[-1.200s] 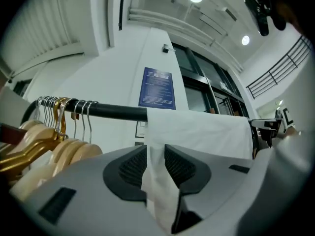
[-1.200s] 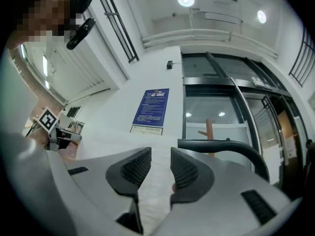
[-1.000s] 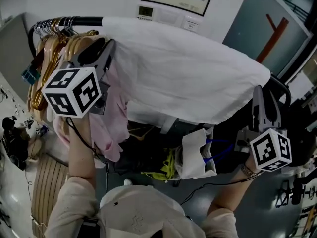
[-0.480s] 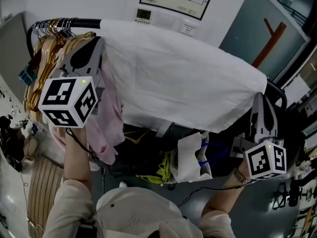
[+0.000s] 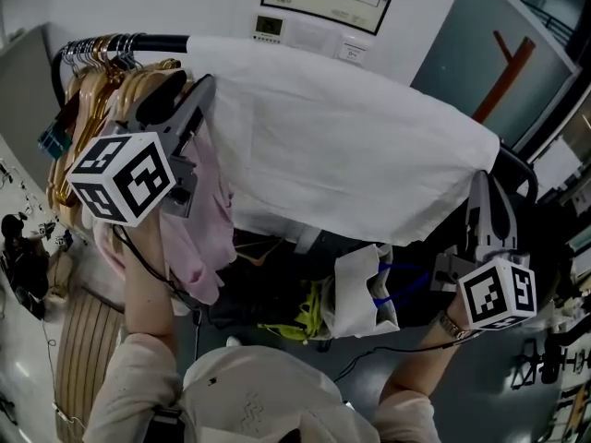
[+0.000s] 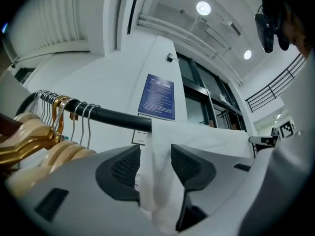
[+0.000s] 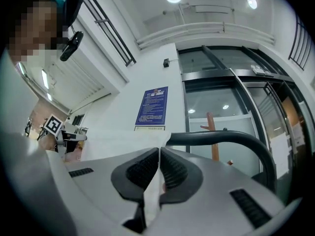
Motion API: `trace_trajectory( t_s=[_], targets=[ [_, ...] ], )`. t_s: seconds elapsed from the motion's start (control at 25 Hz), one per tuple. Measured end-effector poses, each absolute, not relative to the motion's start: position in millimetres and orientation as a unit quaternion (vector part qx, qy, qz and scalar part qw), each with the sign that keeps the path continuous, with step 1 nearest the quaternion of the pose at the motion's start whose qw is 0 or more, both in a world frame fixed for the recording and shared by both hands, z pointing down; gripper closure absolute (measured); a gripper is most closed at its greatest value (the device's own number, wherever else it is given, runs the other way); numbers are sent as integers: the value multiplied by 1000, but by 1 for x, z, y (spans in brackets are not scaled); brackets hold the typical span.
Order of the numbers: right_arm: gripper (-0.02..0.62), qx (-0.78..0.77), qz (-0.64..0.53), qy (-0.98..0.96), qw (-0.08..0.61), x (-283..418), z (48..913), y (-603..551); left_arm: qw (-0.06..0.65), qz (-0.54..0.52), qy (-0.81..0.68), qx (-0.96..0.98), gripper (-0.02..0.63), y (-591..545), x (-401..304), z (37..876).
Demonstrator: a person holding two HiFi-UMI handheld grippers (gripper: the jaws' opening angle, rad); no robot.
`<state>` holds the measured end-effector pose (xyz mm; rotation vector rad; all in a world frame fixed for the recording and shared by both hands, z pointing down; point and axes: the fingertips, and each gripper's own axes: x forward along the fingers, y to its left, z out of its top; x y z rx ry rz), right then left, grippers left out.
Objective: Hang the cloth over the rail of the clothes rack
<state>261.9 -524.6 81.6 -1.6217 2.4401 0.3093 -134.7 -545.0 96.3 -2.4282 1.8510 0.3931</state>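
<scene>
**Cloth over the rail: left gripper slack, right gripper clamped**

The white cloth (image 5: 351, 146) lies draped over the black rail (image 5: 152, 39), covering it from just beside the hangers to the bend at its right end. The left gripper (image 6: 156, 154) has just been opening its jaws. They stand apart, and the cloth's edge hangs loose between them. The right gripper (image 7: 159, 163) is clenched on the cloth's other corner, close under the rail's curve.

Wooden hangers (image 5: 88, 90) with metal hooks crowd the rail's left end, right beside the left gripper. A pink garment (image 5: 208, 220) hangs beneath it. Under the rail sit a white bag (image 5: 365, 289) and something yellow-green (image 5: 309, 317).

A blue notice (image 6: 157, 97) is on the wall behind; its print is too small to read.
</scene>
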Motion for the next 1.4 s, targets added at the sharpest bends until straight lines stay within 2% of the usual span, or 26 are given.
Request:
trace_trajectory(
  t_s=[0.16,0.2,0.24,0.32,0.6,0.88,0.92,1.0,1.08,1.32,1.36,1.4],
  targets=[
    [569,-555,103,821,90,261,84,-526,23,142,573,-807,428,-549,-132,97],
    [569,-555,102,821,89,260,84,-526,20,150,569,-808,486,-550,-131,96],
    [569,-555,102,821,89,260,85,-526,19,154,569,-808,589,-550,-130,95],
    [569,-555,104,821,88,259,85,-524,24,148,574,-805,592,-547,-130,95],
    [569,-545,109,827,83,246,84,-525,62,121,597,-791,592,-546,-146,76],
    [567,-562,112,815,91,251,93,-529,130,114,657,-734,586,-538,-138,76],
    [563,-567,114,811,91,250,94,-530,130,116,664,-727,576,-538,-140,76],
    [508,-574,117,805,98,250,96,-529,133,118,687,-705,476,-534,-147,77],
    [497,-582,117,795,123,255,95,-523,148,123,717,-670,434,-525,-159,78],
    [501,-535,186,782,260,263,83,-472,209,204,760,-581,434,-474,-176,79],
    [552,-525,192,787,261,257,90,-465,222,218,757,-574,436,-463,-173,82],
    [574,-522,193,791,252,250,100,-460,237,226,750,-574,440,-453,-167,86]
  ],
)
